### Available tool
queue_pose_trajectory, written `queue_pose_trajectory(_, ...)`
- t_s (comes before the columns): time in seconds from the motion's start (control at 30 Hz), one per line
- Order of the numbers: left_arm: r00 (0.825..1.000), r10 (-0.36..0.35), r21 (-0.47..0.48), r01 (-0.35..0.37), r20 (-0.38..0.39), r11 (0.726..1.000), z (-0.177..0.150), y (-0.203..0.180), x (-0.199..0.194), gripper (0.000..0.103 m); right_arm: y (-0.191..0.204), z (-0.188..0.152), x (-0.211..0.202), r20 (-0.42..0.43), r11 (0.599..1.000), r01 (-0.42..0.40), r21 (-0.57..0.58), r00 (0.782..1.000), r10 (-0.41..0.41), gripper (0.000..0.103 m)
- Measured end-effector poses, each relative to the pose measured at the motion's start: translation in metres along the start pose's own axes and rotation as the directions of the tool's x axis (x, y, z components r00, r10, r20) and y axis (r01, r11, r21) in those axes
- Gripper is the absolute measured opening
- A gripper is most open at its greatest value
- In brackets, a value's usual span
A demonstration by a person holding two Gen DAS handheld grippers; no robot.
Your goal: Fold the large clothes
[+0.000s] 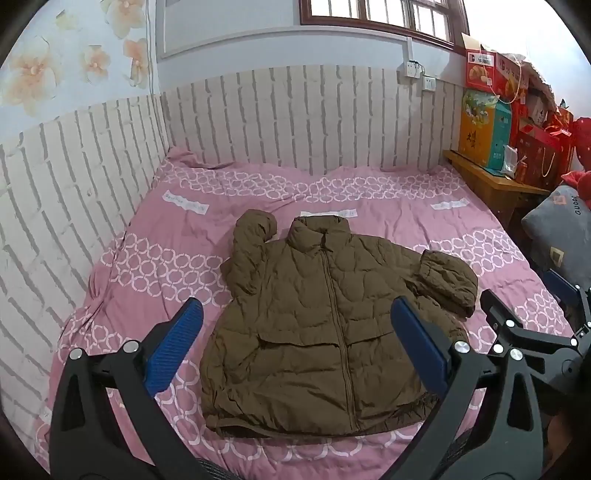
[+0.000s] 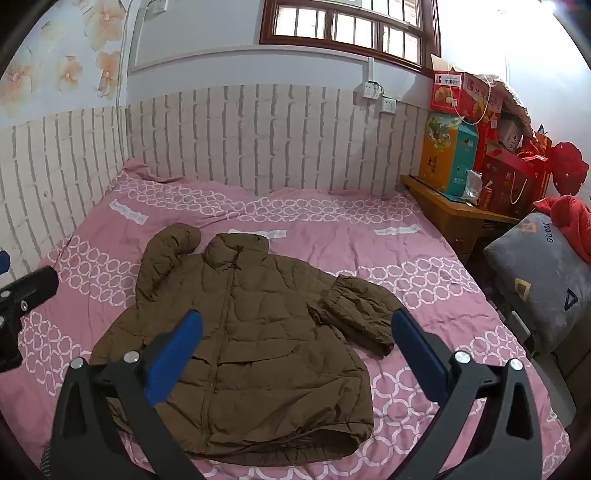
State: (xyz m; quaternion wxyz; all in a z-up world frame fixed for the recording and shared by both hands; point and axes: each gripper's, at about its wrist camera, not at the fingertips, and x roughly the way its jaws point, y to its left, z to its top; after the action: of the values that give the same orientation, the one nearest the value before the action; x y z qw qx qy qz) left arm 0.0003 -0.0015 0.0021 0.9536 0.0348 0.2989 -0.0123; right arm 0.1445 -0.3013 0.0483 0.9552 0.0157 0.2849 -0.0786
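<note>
We hold both grippers above the near edge of the bed, tilted downward toward an olive-brown quilted puffer jacket [image 1: 317, 325] that lies face up on the pink bedspread [image 1: 155, 258] with its white ring pattern. The jacket is zipped, its stand-up collar pointing toward the far wall and its hem nearest us. One sleeve is bent upward beside the collar; the other is folded back on itself at the opposite side, its elastic cuff resting on the sleeve.

Our left gripper [image 1: 295, 347] is spread wide, its blue pads [image 1: 173, 347] apart with nothing between them, hovering over the lower half of the jacket without touching it. Our right gripper [image 2: 295, 354] is likewise spread wide and empty, hanging over the jacket's hem and the folded sleeve (each gripper also shows at the edge of the other's view).

Beyond the bed, a white brick-pattern panel [image 2: 240, 136] lines the wall under a wooden-framed window [image 2: 347, 29]. To the right, a wooden side table [image 2: 450, 210] carries stacked gift boxes [image 2: 480, 147], mostly red. A grey cushion [image 2: 539, 280] sits near the bed's right edge with what may be a red garment on it, though that corner is too distorted for us to be sure.
</note>
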Motion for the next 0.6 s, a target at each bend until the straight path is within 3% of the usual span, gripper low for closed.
queue_pose_trajectory(0.6, 1.0, 0.009, -0.009, -0.009, -0.005, 1.0, 0.0003, 0.0065, 0.0034, 0.1, -0.0024, -0.0028, 0.0001, -0.011, 1.0, -0.002, -0.001, 1.0, 0.002, 0.102)
